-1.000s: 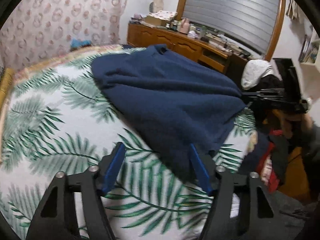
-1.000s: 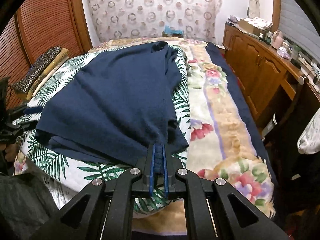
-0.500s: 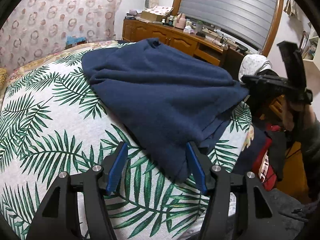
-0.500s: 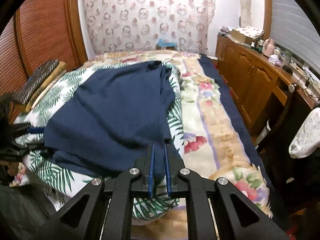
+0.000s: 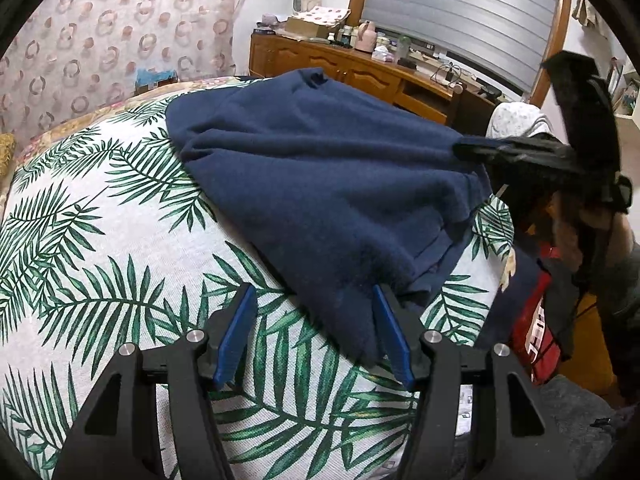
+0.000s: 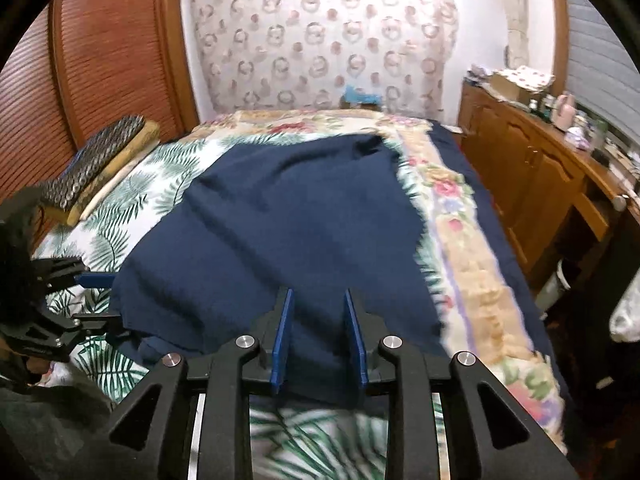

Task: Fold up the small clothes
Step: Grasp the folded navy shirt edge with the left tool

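Navy garment lies spread on the palm-print bed, frame centre. Left gripper fingers apart, hem corner between them, unpinched. Right gripper fingers just been opening, cloth between, ungripped.

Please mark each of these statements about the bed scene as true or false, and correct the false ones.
1. The navy garment lies on a palm-leaf sheet. True.
2. The left gripper is clamped shut on the garment. False: its jaws stand apart, the garment's corner lying between them.
3. The right gripper has just been opening, with navy fabric between its jaws. True.
4. The garment is red. False: it is navy blue.
5. A wooden dresser stands beside the bed. True.
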Demonstrator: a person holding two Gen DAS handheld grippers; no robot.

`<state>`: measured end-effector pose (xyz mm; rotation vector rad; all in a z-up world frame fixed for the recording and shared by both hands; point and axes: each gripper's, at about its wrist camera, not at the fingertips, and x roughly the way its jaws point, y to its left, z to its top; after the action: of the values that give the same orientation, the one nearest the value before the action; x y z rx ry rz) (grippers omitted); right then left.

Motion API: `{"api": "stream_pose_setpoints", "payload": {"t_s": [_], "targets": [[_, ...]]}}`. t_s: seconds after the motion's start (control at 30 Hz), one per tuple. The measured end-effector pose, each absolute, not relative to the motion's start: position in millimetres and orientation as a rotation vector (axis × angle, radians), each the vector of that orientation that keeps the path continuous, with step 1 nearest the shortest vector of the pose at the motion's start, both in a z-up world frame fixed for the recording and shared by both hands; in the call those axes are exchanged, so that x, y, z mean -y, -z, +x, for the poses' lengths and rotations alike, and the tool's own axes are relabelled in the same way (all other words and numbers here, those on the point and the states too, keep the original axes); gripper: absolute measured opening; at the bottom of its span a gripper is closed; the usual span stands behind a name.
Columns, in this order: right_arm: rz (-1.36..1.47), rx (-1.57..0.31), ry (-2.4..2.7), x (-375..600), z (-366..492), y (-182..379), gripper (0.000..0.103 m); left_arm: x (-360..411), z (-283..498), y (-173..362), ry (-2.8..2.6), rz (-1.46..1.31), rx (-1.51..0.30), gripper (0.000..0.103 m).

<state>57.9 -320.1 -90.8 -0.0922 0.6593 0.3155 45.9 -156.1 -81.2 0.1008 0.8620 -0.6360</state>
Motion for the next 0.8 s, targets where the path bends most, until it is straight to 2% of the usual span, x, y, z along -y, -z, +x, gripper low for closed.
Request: {"api": "stream_pose_setpoints", "payload": {"t_s": [0.13, 0.43, 0.47, 0.53, 0.57, 0.7, 0.8], "targets": [[-0.16, -0.684, -0.302, 301.3, 67.6, 114.0, 0.027, 157.1, 44.4, 81.9, 0.657, 0.101, -0.86, 0.033], [-0.149, -0.651, -0.292, 300.4, 69.3, 129.7, 0.032, 158.9, 43.6, 81.7, 0.665, 0.095, -0.858, 0.031], [-0.151, -0.642, -0.285, 299.4, 66.1, 130.5, 0.032, 158.7, 43.9, 81.7, 0.667, 0.094, -0.859, 0.03], [-0.154, -0.627, -0.272, 294.8, 62.9, 130.4, 0.032, 159.0, 43.7, 81.4, 0.679, 0.086, -0.856, 0.014], [-0.158, -0.622, -0.268, 293.7, 62.4, 130.2, 0.032, 159.2, 43.0, 80.2, 0.681, 0.086, -0.852, 0.011], [-0.181, -0.642, -0.291, 292.6, 64.0, 127.4, 0.034, 161.8, 41.6, 69.4, 0.69, 0.085, -0.811, 0.007], [-0.152, -0.656, -0.329, 300.0, 66.6, 120.0, 0.045, 162.7, 43.7, 59.5, 0.695, 0.072, -0.789, 0.007]]}}
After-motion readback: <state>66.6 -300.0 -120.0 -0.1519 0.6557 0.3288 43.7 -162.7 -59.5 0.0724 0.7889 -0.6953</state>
